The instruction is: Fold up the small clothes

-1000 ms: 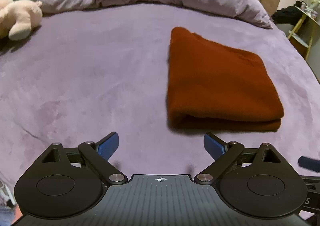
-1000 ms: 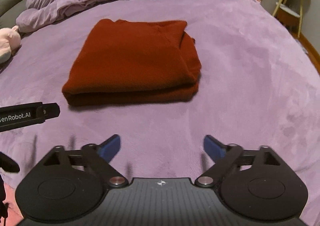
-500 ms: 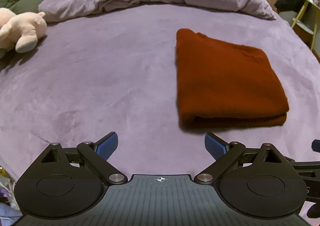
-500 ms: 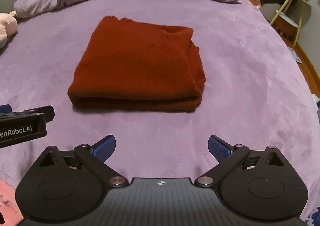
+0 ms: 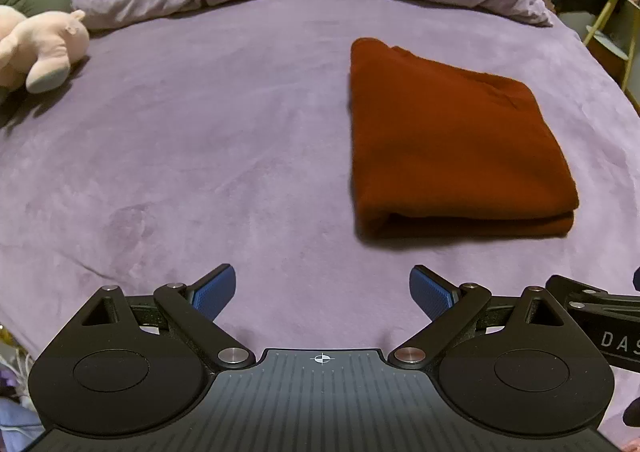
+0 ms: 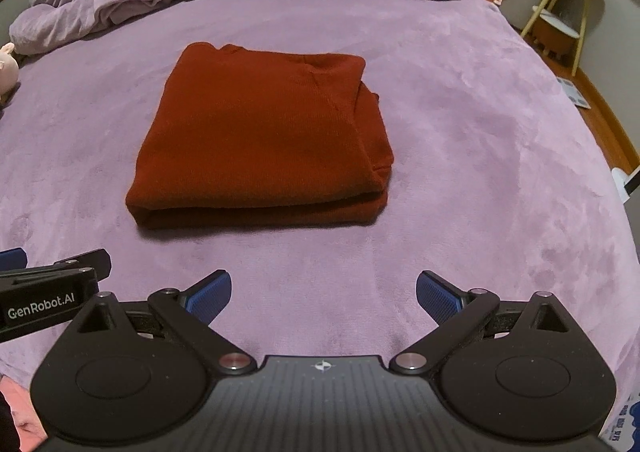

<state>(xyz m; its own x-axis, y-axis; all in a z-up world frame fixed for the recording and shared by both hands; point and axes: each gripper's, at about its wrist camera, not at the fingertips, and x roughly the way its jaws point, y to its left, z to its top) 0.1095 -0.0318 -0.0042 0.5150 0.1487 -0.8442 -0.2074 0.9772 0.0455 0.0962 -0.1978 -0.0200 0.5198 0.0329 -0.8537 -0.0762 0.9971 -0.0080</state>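
Where plush bedspread [image 6: 460, 131] lies—knit garment [image 6: 260, 135], squarely folded.

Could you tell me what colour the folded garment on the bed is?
Rust red, a plain knit; the folded garment shows best in the right wrist view.

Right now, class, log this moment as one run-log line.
garment: rust-red garment folded on purple bed | left hand-held gripper: open, empty | right hand-held gripper: open, empty | contact: none

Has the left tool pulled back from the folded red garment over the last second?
Yes. The left tool has drawn back: the red garment and the pink plush toy sit farther up its view.
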